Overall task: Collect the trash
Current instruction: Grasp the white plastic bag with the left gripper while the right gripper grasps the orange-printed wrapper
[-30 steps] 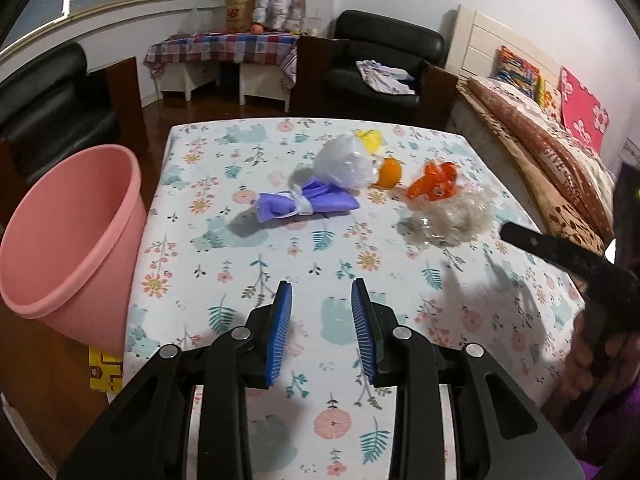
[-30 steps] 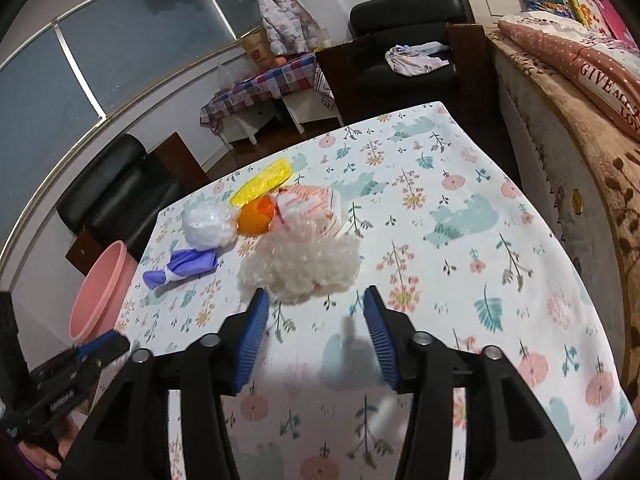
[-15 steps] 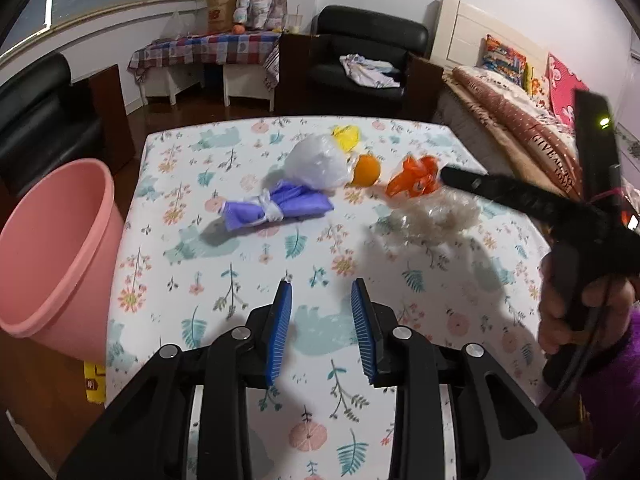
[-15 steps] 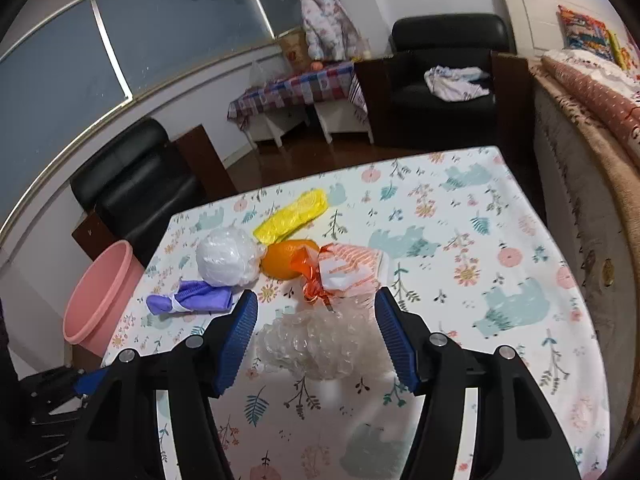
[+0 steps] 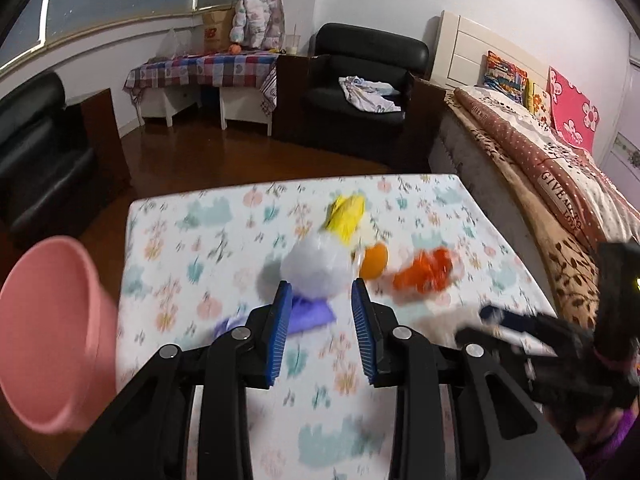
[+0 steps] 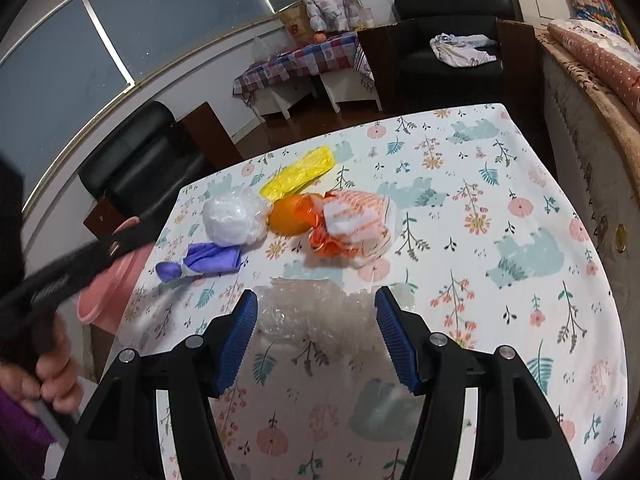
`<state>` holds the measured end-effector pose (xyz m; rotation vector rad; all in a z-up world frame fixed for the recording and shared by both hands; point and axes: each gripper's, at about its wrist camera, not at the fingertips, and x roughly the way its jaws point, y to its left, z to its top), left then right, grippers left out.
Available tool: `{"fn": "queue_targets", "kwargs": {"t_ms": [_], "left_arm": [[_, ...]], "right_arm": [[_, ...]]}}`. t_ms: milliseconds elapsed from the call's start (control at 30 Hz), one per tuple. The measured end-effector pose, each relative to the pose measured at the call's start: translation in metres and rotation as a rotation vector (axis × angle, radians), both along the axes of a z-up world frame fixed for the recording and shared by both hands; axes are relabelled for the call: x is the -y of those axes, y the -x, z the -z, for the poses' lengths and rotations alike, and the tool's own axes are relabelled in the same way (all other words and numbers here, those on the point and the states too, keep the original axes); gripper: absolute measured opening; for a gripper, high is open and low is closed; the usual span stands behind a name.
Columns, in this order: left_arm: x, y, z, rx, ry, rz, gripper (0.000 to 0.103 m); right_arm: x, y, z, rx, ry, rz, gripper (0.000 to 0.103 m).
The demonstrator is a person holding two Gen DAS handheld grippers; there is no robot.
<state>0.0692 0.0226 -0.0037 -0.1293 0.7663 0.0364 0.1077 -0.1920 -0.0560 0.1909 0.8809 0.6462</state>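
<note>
Trash lies on the floral tablecloth (image 6: 500, 208): a clear bubble-wrap wad (image 6: 316, 314), an orange-and-white wrapper (image 6: 352, 224), an orange ball (image 6: 286, 216), a yellow wrapper (image 6: 298, 174), a white plastic ball (image 6: 232, 218) and a purple bag (image 6: 204, 260). My right gripper (image 6: 316, 320) is open with the bubble wrap between its fingers. My left gripper (image 5: 320, 308) is open, just in front of the white ball (image 5: 316, 268) and over the purple bag (image 5: 308, 312). The left wrist view is blurred.
A pink bin (image 5: 52, 320) stands off the table's left edge and also shows in the right wrist view (image 6: 116, 280). A bed (image 5: 560, 184) runs along the right side. Black armchairs (image 5: 360, 88) and a checked side table (image 5: 200, 76) stand behind.
My left gripper has moved forward toward the white ball and purple bag. My right gripper has moved down and forward so its open fingers now flank the bubble wrap.
</note>
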Motion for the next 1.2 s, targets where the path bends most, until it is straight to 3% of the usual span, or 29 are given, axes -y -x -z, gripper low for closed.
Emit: {"fn": "queue_targets", "kwargs": {"t_ms": [300, 467, 633, 800, 1200], "left_arm": [[-0.006, -0.051, 0.03, -0.07, 0.0, -0.063, 0.031], [-0.006, -0.051, 0.048, -0.115, -0.009, -0.071, 0.031], [-0.005, -0.042, 0.05, -0.082, -0.017, -0.056, 0.031], [-0.008, -0.029, 0.04, -0.035, 0.015, -0.064, 0.017], [-0.004, 0.017, 0.003, 0.08, 0.052, -0.015, 0.015]], "right_arm": [[0.007, 0.011, 0.003, -0.027, -0.006, -0.007, 0.06], [0.01, 0.013, 0.003, -0.038, -0.019, -0.011, 0.06], [0.014, 0.018, 0.004, -0.052, -0.031, -0.02, 0.06], [0.016, 0.023, 0.002, -0.046, -0.036, -0.022, 0.06], [0.02, 0.029, -0.014, 0.009, -0.066, -0.016, 0.06]]}}
